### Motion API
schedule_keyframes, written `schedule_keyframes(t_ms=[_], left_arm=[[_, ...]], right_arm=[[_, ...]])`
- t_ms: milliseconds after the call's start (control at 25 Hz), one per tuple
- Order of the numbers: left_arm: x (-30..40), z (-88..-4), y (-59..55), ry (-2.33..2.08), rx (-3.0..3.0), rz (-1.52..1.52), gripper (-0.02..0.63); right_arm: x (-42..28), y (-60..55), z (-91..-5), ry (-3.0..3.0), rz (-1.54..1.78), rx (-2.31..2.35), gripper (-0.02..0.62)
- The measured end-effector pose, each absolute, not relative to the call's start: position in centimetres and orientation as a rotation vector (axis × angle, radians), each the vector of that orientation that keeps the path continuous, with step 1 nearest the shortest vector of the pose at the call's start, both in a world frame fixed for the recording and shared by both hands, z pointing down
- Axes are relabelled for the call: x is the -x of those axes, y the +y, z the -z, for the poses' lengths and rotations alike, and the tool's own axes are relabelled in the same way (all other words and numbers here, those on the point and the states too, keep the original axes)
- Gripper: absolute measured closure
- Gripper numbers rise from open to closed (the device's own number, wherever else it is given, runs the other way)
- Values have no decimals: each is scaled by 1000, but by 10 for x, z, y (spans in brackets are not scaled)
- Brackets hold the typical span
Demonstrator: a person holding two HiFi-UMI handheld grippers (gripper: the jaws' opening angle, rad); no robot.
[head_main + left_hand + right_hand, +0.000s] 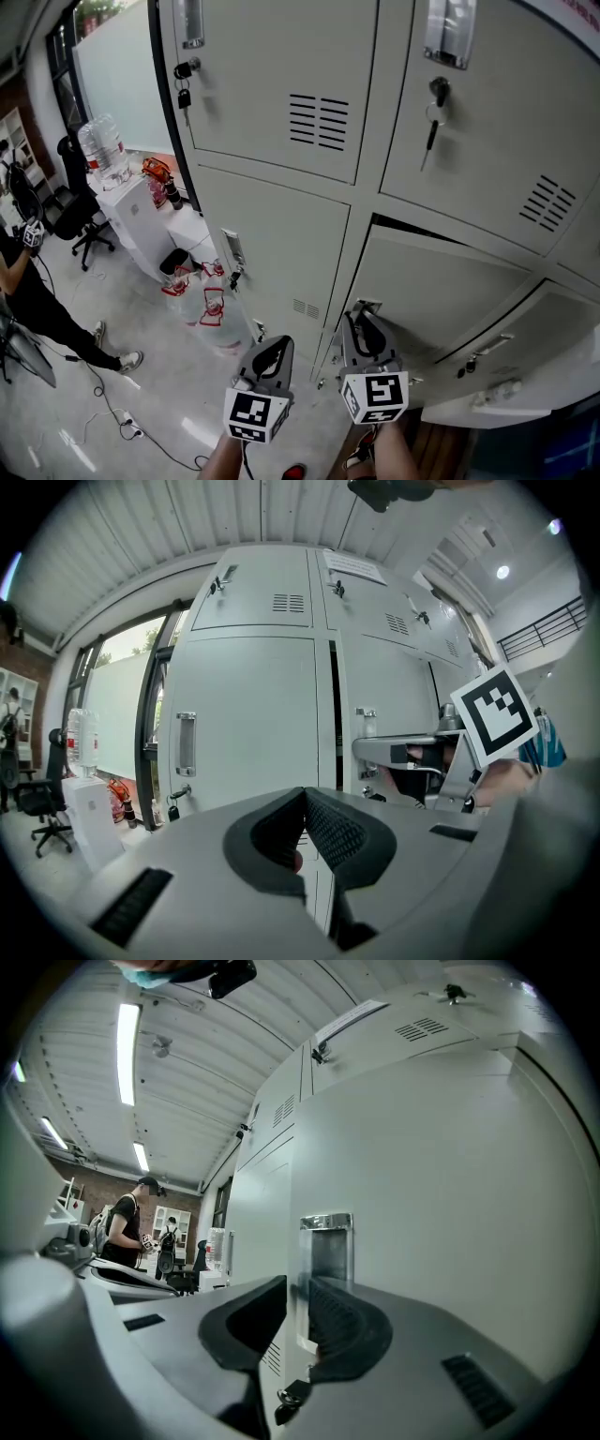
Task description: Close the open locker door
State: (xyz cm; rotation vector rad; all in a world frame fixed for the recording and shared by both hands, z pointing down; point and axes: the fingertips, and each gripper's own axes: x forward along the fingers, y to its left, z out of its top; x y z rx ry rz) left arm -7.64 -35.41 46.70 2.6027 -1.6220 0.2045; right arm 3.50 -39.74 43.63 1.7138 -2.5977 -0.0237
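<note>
Jaws of the right gripper point(362, 317) sit narrow, pinching the upright free edge of the ajar grey metal locker door point(441, 281). The left gripper point(272, 343), its jaws together and empty, hangs just to the left.

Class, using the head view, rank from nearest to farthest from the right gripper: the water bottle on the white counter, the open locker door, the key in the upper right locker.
1. The open locker door, at the right gripper.
2. The key, above, upper right.
3. The water bottle, far left.
</note>
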Motion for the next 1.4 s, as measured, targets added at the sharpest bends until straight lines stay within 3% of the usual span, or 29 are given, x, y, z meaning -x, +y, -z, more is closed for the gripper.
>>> schedule_keyframes(t_ms=[1400], left_arm=[[82, -470, -359, -1680, -2560, -239, 584]], right_arm=[[-41, -432, -436, -2548, 18, -1804, 514]])
